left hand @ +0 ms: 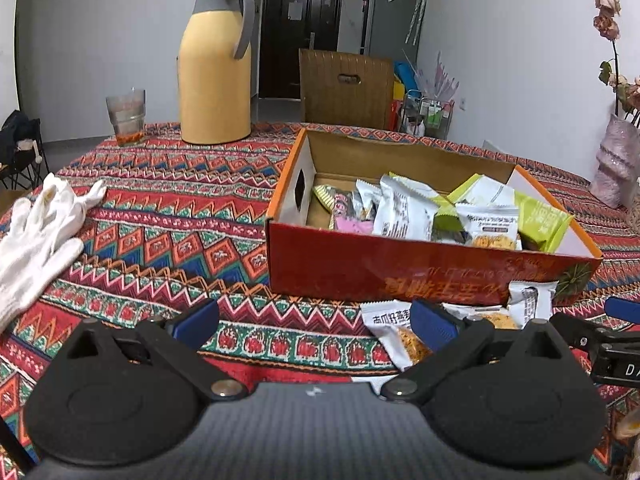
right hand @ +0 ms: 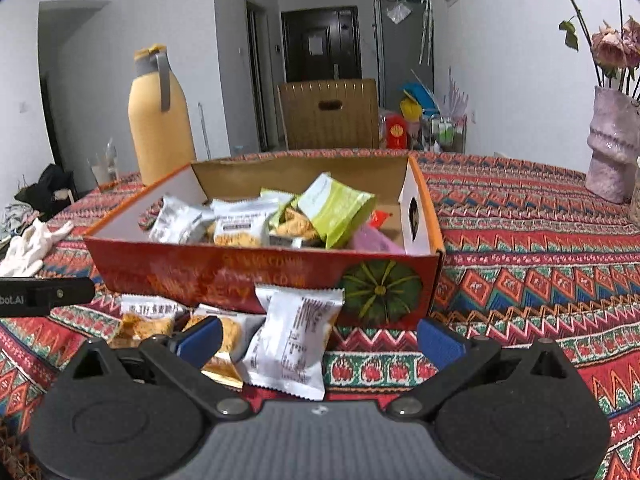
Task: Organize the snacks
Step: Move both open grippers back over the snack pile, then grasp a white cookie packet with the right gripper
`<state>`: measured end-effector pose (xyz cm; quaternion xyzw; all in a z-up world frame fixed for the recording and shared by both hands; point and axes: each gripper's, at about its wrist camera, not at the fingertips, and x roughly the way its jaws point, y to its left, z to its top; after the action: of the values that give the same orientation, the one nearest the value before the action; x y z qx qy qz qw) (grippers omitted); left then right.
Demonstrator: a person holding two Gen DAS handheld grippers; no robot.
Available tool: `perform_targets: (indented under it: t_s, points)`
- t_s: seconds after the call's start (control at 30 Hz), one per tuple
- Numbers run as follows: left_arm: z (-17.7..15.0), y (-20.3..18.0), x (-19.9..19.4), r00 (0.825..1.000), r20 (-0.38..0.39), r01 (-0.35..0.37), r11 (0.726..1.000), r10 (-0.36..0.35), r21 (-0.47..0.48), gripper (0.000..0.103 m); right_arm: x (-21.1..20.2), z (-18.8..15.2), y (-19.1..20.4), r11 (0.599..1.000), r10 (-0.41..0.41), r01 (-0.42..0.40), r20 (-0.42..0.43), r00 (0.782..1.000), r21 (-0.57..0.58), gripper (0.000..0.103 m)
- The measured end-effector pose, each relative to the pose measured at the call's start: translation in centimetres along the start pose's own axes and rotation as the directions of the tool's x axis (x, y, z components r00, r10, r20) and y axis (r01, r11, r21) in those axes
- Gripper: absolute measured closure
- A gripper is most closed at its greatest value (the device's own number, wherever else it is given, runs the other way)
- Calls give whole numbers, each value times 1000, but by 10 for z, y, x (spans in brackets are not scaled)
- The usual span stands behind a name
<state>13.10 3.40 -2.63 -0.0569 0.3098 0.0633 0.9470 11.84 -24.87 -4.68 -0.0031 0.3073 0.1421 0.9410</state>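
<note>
Patterned red tablecloth (left hand: 168, 216) fills the scene, with a dark door and a grey fridge far off behind it. Straight ahead of both tools sits the red cardboard box (right hand: 224, 276), open-topped, heaped with wrapped snacks: white packets (right hand: 240, 224) toward its middle, a green packet (right hand: 340, 208) propped up against them, and something pink (right hand: 374, 240) in the corner nearest the right tool.

Left gripper (left hand: 316, 324) hangs low over the cloth, fingers spread wide and nothing between them. Its right-hand blue pad sits just over a white snack packet (left hand: 390, 330) lying on the cloth against the box's near wall.

Right gripper (right hand: 320, 336) is released too, fingers wide apart. A white snack wrapper (right hand: 294, 340) lies between them, leaning on the box front, not pinched by either pad. Two more packets showing golden biscuits (right hand: 144, 322) rest just beyond its left finger.

Beyond the left tool, far left, a white glove (left hand: 40, 232) lies flat. Farther back stand a yellow thermos jug (left hand: 216, 68) and a glass tumbler (left hand: 127, 116). Off to the right tool's far right, a pink vase (right hand: 610, 144) holds dried flowers.
</note>
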Motion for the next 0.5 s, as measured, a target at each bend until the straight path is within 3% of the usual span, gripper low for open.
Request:
perform_targets:
  t_s: [0.3,0.5]
  points:
    - [-8,3,7,1000,5,24,1000,-24,-14,0,15,7,-2,998,-29,32,-59,998,46,1]
    - [-9,5,6,999,14,38,999,-38,-29,0,30,12,11,999,-36,37,-89,995,9,16]
